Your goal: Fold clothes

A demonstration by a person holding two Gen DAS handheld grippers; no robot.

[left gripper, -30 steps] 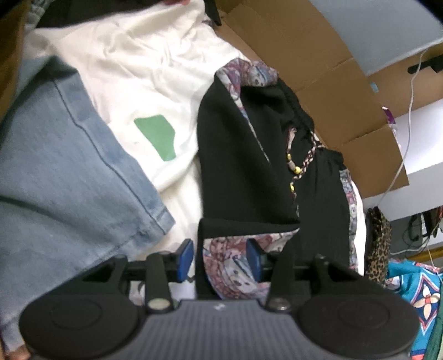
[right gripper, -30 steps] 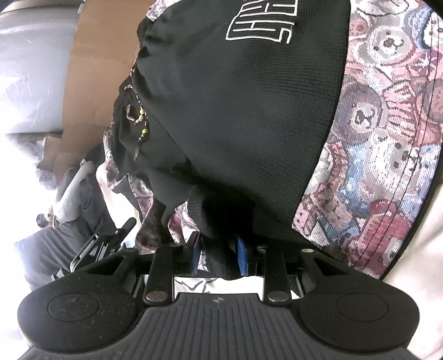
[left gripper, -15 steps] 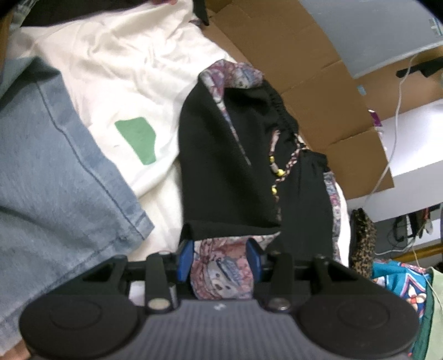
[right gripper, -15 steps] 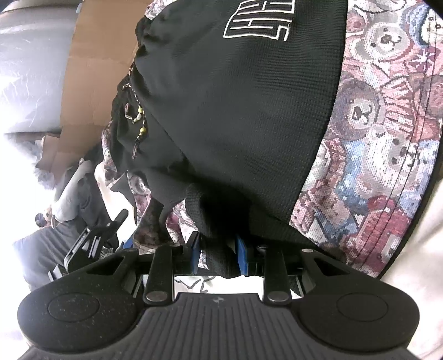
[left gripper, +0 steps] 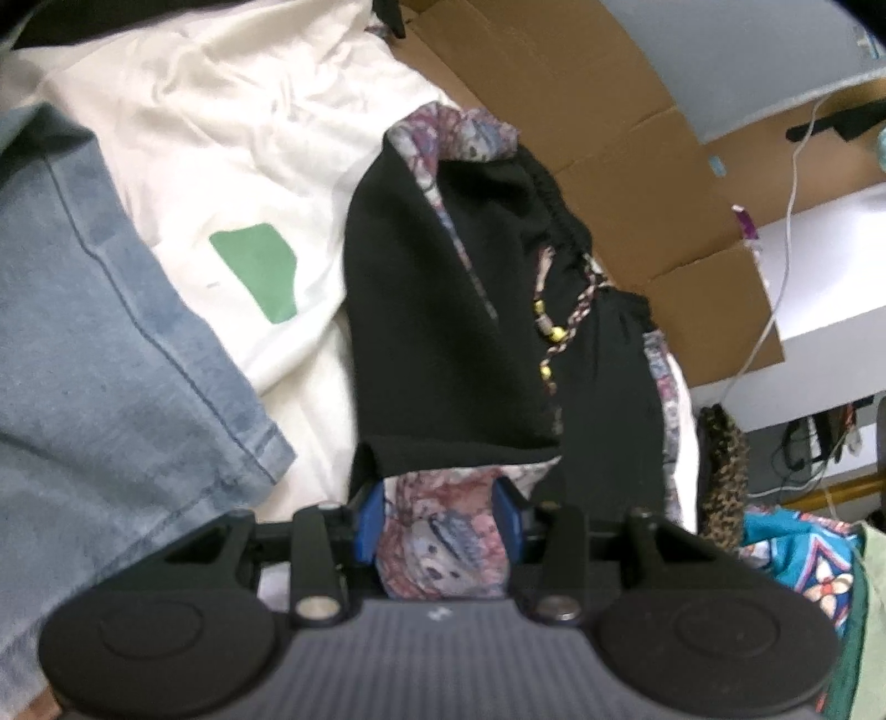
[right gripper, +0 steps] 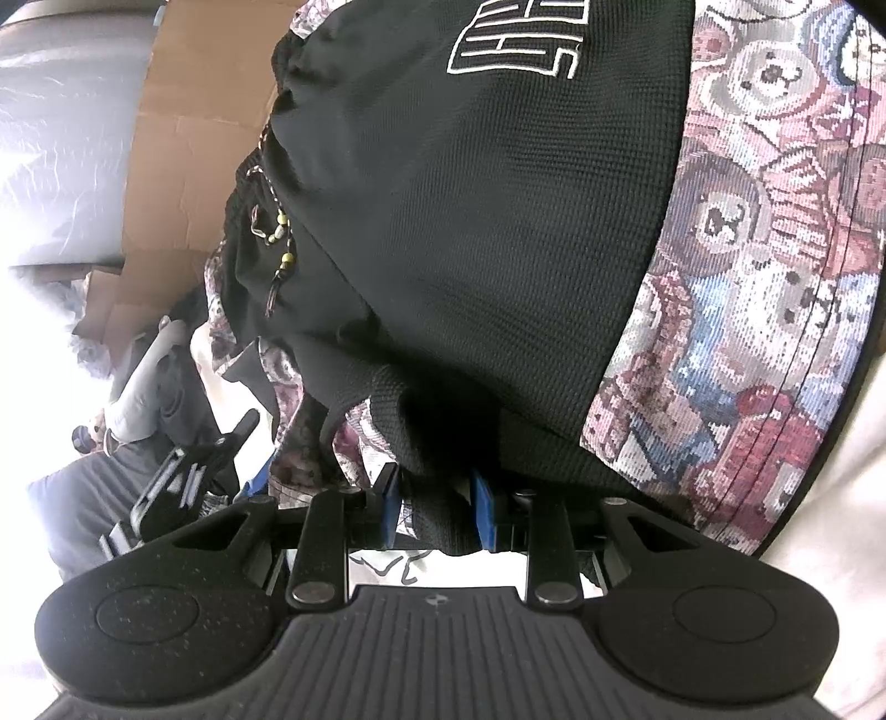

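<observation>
The black shorts (left gripper: 443, 332) lie on a white cloth (left gripper: 232, 111), folded lengthwise. The left gripper (left gripper: 440, 512) pinches the patterned hem; the right gripper (right gripper: 434, 501) clamps bunched black fabric. The crosswise fold seems still undone, and the jeans (left gripper: 83, 332) wait.

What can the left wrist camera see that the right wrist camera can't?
Only the left wrist view shows the blue jeans, the white shirt with a green patch and the left gripper pinching the patterned fabric. Only the right wrist view shows the white outlined lettering, the teddy-bear pattern up close and the right gripper pinching black fabric. Both show the black shorts, their beaded drawstring and the cardboard.
</observation>
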